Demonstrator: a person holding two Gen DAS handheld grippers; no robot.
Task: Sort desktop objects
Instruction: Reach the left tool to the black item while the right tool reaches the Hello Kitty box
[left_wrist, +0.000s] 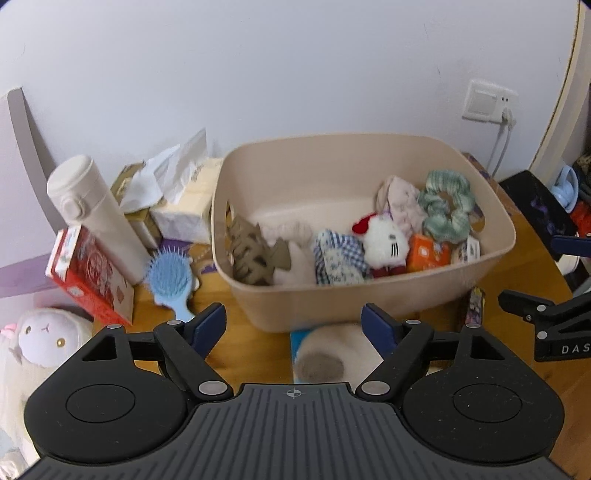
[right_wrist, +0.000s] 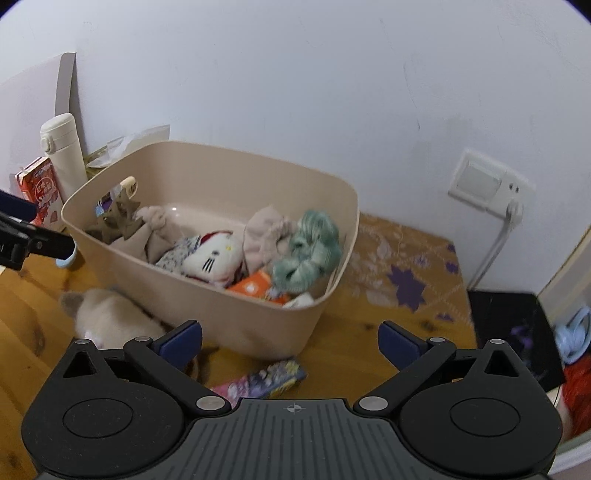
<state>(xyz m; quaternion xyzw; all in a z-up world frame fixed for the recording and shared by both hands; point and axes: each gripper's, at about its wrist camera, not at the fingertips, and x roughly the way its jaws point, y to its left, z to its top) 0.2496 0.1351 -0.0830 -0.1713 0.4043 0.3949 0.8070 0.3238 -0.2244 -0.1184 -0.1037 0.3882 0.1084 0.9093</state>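
- Left tongs (left_wrist: 293, 319): spread wide, nothing between the pads; they hang above the near wall of the bin, over a cream plush toy.
- Right tongs (right_wrist: 290, 341): spread as wide, empty; poised over the bin's near right corner and a printed packet.
- Beige plastic bin (left_wrist: 369, 295): stands on the wooden surface (left_wrist: 240, 343) against the wall. Holds a green scrunchie (left_wrist: 447, 205), a white cat plush with a red bow (left_wrist: 384, 240), a tan claw hair clip (left_wrist: 255, 254), a blue checked cloth (left_wrist: 340, 258), an orange packet (left_wrist: 426, 253) and pale fabric.
- Still outside the bin: cream plush toy (left_wrist: 328, 354), touching the bin's front wall; printed packet (right_wrist: 262, 380), flat on the surface just beside the bin; blue hairbrush (left_wrist: 170, 280), left of the bin.
- Also at left: white flask (left_wrist: 92, 214), red carton (left_wrist: 88, 273), tissue pack (left_wrist: 184, 199).
- Step in hand, as judged: choosing the next loose item.
- Handling advice: the plush lies nearest the left tongs; lower straight over its body, clear of the bin wall, and pinch the bulk, not an ear.
- The packet suits the right tongs; approach across its narrow width.
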